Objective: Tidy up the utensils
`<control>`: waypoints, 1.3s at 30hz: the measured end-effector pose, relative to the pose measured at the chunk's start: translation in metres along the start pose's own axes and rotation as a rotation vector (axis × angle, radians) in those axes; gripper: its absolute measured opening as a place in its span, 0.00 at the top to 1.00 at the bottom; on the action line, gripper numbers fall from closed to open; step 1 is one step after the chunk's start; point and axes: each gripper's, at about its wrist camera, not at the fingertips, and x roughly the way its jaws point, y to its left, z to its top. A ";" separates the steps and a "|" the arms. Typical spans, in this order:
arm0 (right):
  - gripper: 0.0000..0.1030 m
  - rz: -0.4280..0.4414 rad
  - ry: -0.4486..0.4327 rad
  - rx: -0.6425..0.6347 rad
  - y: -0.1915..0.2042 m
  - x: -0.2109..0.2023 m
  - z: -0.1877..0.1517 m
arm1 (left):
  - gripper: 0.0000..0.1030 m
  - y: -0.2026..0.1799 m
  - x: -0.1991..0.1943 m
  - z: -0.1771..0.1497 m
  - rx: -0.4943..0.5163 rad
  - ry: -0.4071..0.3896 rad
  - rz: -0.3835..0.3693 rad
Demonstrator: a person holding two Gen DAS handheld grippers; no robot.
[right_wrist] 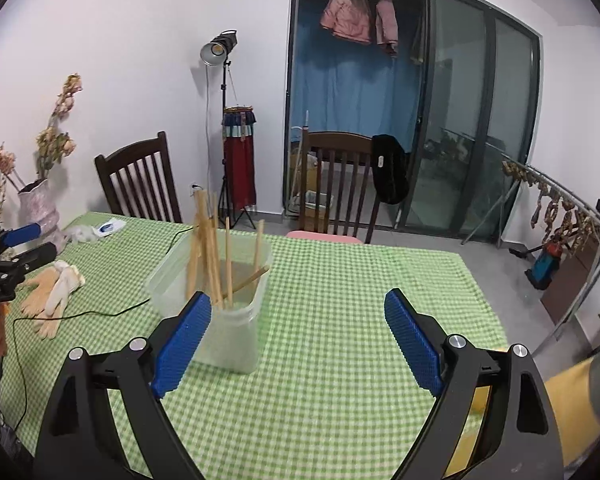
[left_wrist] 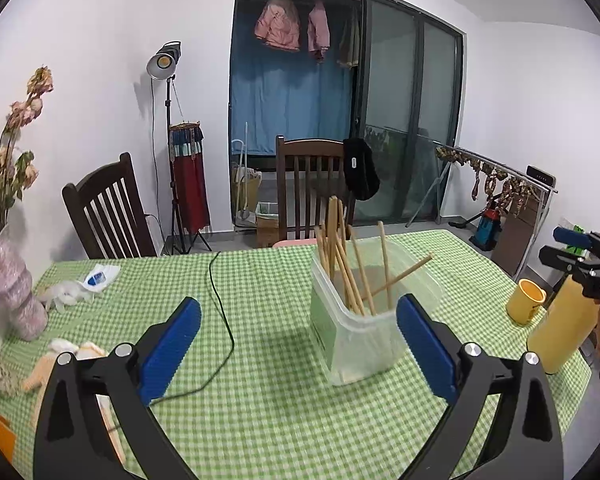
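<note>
A clear plastic container (left_wrist: 364,332) stands on the green checked table (left_wrist: 268,400) and holds several wooden chopsticks (left_wrist: 340,256) standing upright or leaning. It also shows in the right wrist view (right_wrist: 228,336) with the chopsticks (right_wrist: 212,248). My left gripper (left_wrist: 298,344) is open and empty, hovering above the table just left of the container. My right gripper (right_wrist: 298,340) is open and empty, to the right of the container. Each gripper appears at the edge of the other's view: the right gripper (left_wrist: 580,252), the left gripper (right_wrist: 20,242).
A black cable (left_wrist: 224,320) runs across the table. Gloves (right_wrist: 54,292) and a pink vase (left_wrist: 12,296) with dried flowers are at the left. A yellow mug (left_wrist: 526,300) and a yellow bottle (left_wrist: 564,328) stand at the right edge. Two wooden chairs (left_wrist: 312,184) stand behind the table.
</note>
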 end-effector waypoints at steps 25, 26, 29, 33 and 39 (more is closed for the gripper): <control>0.14 -0.073 -0.123 -0.064 0.083 -0.050 -0.168 | 0.08 -0.048 -0.073 -0.194 -0.036 -0.102 0.093; 0.14 -0.076 -0.124 -0.055 0.085 -0.052 -0.175 | 0.08 -0.048 -0.076 -0.202 -0.035 -0.111 0.093; 0.14 -0.074 -0.124 -0.033 0.098 -0.058 -0.199 | 0.08 -0.048 -0.088 -0.227 -0.054 -0.140 0.107; 0.14 -0.079 -0.151 -0.034 0.109 -0.074 -0.222 | 0.08 -0.051 -0.104 -0.260 -0.060 -0.150 0.089; 0.14 -0.048 -0.150 0.048 0.118 -0.095 -0.251 | 0.08 -0.056 -0.134 -0.303 -0.052 -0.193 0.123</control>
